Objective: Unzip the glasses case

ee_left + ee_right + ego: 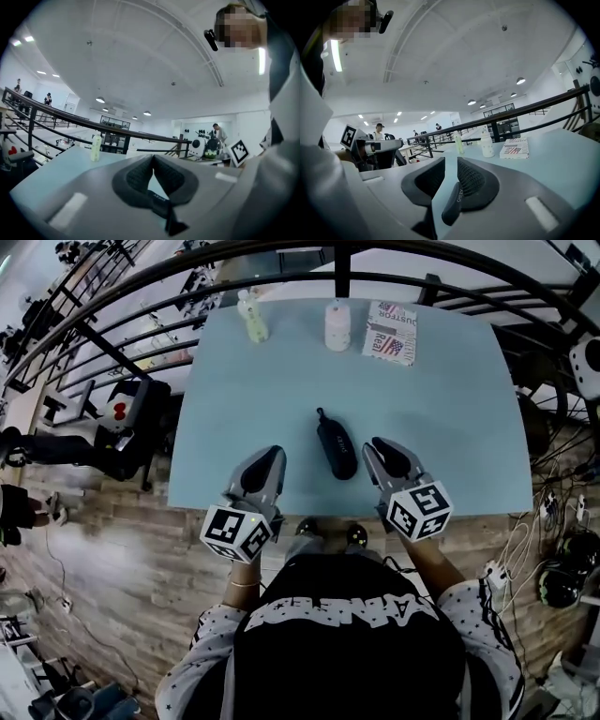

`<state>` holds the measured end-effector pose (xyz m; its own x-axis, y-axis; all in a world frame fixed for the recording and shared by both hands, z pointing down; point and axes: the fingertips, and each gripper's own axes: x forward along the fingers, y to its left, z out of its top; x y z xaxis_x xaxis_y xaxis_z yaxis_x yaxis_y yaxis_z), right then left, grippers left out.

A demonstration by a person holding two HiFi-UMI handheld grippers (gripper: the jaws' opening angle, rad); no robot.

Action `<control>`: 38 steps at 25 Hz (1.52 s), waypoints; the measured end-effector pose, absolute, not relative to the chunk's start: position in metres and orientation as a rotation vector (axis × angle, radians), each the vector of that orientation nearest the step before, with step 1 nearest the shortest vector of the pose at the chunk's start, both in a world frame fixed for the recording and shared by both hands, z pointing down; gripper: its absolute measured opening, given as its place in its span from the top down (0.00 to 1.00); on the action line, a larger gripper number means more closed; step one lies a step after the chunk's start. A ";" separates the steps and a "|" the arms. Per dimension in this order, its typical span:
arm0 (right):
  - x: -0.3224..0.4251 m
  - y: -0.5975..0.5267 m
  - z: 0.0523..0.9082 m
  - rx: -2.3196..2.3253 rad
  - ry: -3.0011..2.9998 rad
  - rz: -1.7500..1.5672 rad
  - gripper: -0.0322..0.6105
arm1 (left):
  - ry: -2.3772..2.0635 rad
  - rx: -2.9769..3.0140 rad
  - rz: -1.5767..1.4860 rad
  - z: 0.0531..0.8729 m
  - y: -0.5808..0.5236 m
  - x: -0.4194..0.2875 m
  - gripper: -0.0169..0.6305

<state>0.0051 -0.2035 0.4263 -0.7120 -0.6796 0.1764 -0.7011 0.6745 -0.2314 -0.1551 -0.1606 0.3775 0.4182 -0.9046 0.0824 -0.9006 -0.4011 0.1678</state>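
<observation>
Near the front edge of the worktop, about midway along it, the black glasses case lies flat with its long axis running from front to back, slightly slanted. It sits between the 2 grippers and touches neither. The left gripper is just beside it on the left, with its pads pressed together at the tips and nothing between them. The right gripper is just beside it on the right; its pads stand a narrow slit apart, also with nothing between them.

The case looks like a slim, semi-rigid shell: probably light, stiff enough to keep its shape under a pinch, and likely to slide or spin on the smooth top as soon as the zip is tugged. So 1 gripper should pin or clamp the body across its narrow width, near the end where the zip begins. The other should pinch the pull. A small tab sticks out at the far end; whether it is the zip pull or a carrying loop cannot be told from here. It is small and thin, so the grip there needs fingertip precision, and the pull should follow the seam.

Along the far edge stand a pale green bottle, a white bottle and a printed box, well apart from the case.
</observation>
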 end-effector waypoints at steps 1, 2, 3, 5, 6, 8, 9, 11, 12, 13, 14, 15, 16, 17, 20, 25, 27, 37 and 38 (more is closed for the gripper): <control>-0.001 -0.205 0.433 1.167 -2.780 0.445 0.84 | -1.579 2.485 -0.028 0.380 -0.165 -0.160 0.97; -0.007 -0.206 0.442 1.173 -2.754 0.456 0.81 | -1.556 2.487 -0.024 0.383 -0.169 -0.164 0.97; -0.012 -0.207 0.451 1.177 -2.726 0.466 0.79 | -1.534 2.489 -0.021 0.387 -0.172 -0.167 0.97; -0.021 -0.209 0.468 1.186 -2.671 0.479 0.75 | -1.498 2.489 -0.019 0.394 -0.179 -0.174 0.97; -0.024 -0.211 0.477 1.191 -2.644 0.486 0.73 | -1.482 2.486 -0.020 0.398 -0.183 -0.176 0.97; -0.031 -0.214 0.493 1.202 -2.590 0.494 0.69 | -1.455 2.479 -0.023 0.405 -0.188 -0.183 0.97; -0.034 -0.216 0.501 1.206 -2.563 0.492 0.65 | -1.444 2.475 -0.022 0.409 -0.190 -0.186 0.97; -0.040 -0.219 0.516 1.206 -2.506 0.485 0.58 | -1.430 2.469 -0.016 0.414 -0.194 -0.192 0.97; -0.042 -0.221 0.524 1.203 -2.475 0.483 0.55 | -1.423 2.466 -0.013 0.416 -0.197 -0.195 0.97; -0.045 -0.223 0.533 1.202 -2.443 0.484 0.52 | -1.417 2.463 -0.013 0.418 -0.199 -0.198 0.97; -0.048 -0.225 0.541 1.202 -2.415 0.484 0.49 | -1.411 2.459 -0.014 0.419 -0.201 -0.201 0.97; -0.050 -0.227 0.549 1.203 -2.390 0.484 0.48 | -1.405 2.456 -0.016 0.420 -0.202 -0.204 0.97; -0.053 -0.229 0.557 1.205 -2.365 0.486 0.47 | -1.398 2.455 -0.017 0.421 -0.203 -0.207 0.97; -0.055 -0.231 0.565 1.209 -2.341 0.495 0.45 | -1.392 2.454 -0.015 0.422 -0.204 -0.210 0.97; -0.056 -0.235 0.586 1.233 -2.272 0.525 0.41 | -1.380 2.447 -0.004 0.427 -0.206 -0.219 0.97; -0.058 -0.242 0.608 1.252 -2.195 0.526 0.36 | -1.358 2.416 -0.030 0.433 -0.213 -0.231 0.97; -0.060 -0.244 0.614 1.261 -2.170 0.530 0.35 | -1.345 2.410 -0.046 0.433 -0.216 -0.237 0.97; -0.058 -0.247 0.637 1.273 -2.094 0.538 0.35 | -1.328 2.404 -0.046 0.436 -0.215 -0.247 0.97; -0.058 -0.247 0.637 1.276 -2.098 0.535 0.38 | -1.330 2.401 -0.050 0.436 -0.214 -0.247 0.97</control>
<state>-0.0584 -0.2472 0.6367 -0.3430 -0.6416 0.6861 -0.8917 0.4520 -0.0231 -0.2473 -0.2140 0.4357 0.5479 -0.8218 0.1566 -0.8078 -0.4710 0.3544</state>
